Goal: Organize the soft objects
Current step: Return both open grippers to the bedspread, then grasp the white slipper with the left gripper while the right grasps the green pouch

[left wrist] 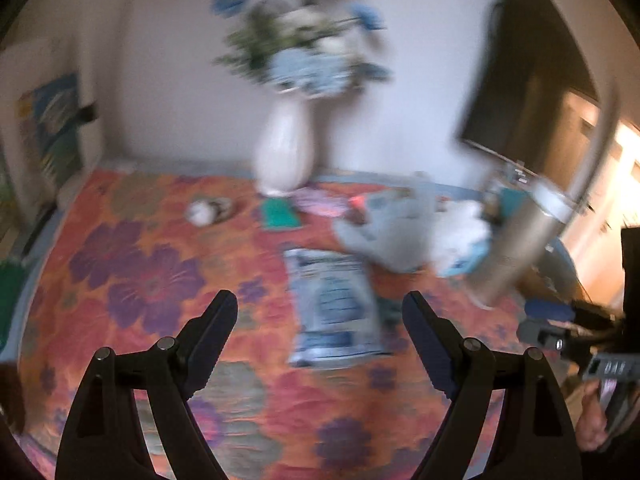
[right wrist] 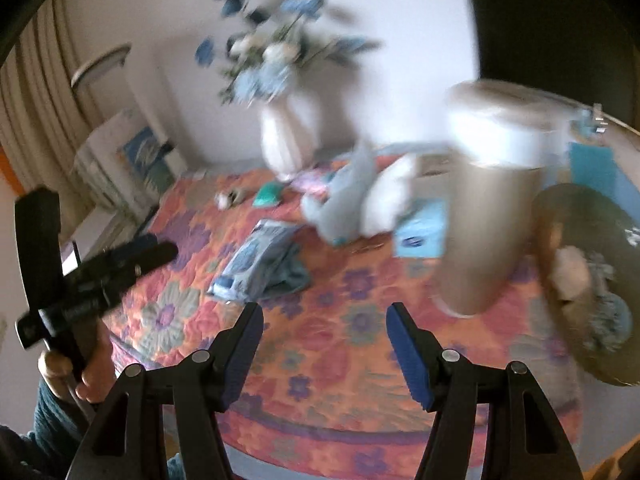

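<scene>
Quilted cloth cover on the worktop: matt, stitched w/ puckered texture, floral print. Vase: smooth, glossy white, ceramic-looking. Packet: shiny plastic film, crinkled. Beside it in right-wrist view, a blue-grey cloth, soft & matt. Plush toy: grey & white fuzzy fabric. Bin: satin beige body, metal or plastic can't be told through blur, w/ white liner at rim. Left gripper & right gripper: matt black plastic, ribbed blue rubbery pads, small shiny metal pins.
</scene>
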Demonstrator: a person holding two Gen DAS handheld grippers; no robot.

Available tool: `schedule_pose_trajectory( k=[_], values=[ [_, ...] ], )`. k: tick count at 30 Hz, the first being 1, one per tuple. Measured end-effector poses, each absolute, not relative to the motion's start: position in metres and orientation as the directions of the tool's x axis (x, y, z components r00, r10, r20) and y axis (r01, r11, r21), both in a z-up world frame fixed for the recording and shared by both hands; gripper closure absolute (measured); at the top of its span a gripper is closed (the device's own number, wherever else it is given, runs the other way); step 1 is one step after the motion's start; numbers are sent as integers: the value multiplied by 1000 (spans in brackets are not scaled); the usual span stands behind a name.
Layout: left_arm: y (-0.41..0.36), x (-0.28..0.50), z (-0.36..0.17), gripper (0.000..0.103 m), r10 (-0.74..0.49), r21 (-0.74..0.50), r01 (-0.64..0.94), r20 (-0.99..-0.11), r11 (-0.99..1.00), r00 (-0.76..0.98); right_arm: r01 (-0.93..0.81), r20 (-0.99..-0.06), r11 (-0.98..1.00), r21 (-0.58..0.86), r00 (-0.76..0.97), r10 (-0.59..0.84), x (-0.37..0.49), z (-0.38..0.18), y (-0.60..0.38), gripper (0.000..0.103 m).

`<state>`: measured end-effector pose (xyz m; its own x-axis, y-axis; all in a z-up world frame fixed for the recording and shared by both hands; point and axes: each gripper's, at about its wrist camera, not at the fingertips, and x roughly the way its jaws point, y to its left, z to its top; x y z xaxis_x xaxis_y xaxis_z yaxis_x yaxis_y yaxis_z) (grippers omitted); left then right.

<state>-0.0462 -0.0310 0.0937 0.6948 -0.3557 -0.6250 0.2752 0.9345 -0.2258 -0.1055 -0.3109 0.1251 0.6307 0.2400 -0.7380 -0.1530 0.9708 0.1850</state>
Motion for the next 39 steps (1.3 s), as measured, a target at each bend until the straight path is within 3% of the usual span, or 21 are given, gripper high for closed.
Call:
schedule_pose_trajectory(
  k=[4, 8, 12, 18, 24, 27, 31, 36, 39],
  values=[
    [-3, -29, 71, 20, -276, -211, 181, -653, 961, 705, -185, -730, 964, 189, 630, 264, -86, 105, -285, 41],
    [11, -15, 44, 20, -177, -155, 96, -682, 983, 710, -149, -682, 982, 119, 706, 190, -70, 87, -275, 41],
    [19, -6, 19, 20, -181, -189, 61, -729, 980, 660, -98, -713, 986, 133, 681, 164, -52, 61, -276, 41],
    [23, -2, 19, 20, -213, -234, 56, -730, 971, 649, -88, -732, 989, 116, 666, 145, -47, 53, -276, 41],
    [24, 14, 35, 20, -155, -171, 17, -839, 985, 522, -127, -783, 978, 164, 586, 207, -39, 68, -263, 41],
    [28, 31, 60, 20, -187, -200, 36, -817, 979, 545, -179, -783, 972, 154, 577, 230, -30, 93, -241, 39],
    [24, 76, 75, 20, -185, -179, 70, -779, 981, 599, -165, -806, 977, 133, 556, 204, 7, 112, -208, 28],
    [8, 125, 56, 20, -212, -114, 188, -713, 976, 668, -127, -802, 966, 223, 539, 256, 69, 104, -194, 28],
    [0, 150, 31, 20, -212, -92, 218, -746, 972, 632, -107, -814, 972, 211, 531, 235, 100, 89, -186, 28]
  ],
)
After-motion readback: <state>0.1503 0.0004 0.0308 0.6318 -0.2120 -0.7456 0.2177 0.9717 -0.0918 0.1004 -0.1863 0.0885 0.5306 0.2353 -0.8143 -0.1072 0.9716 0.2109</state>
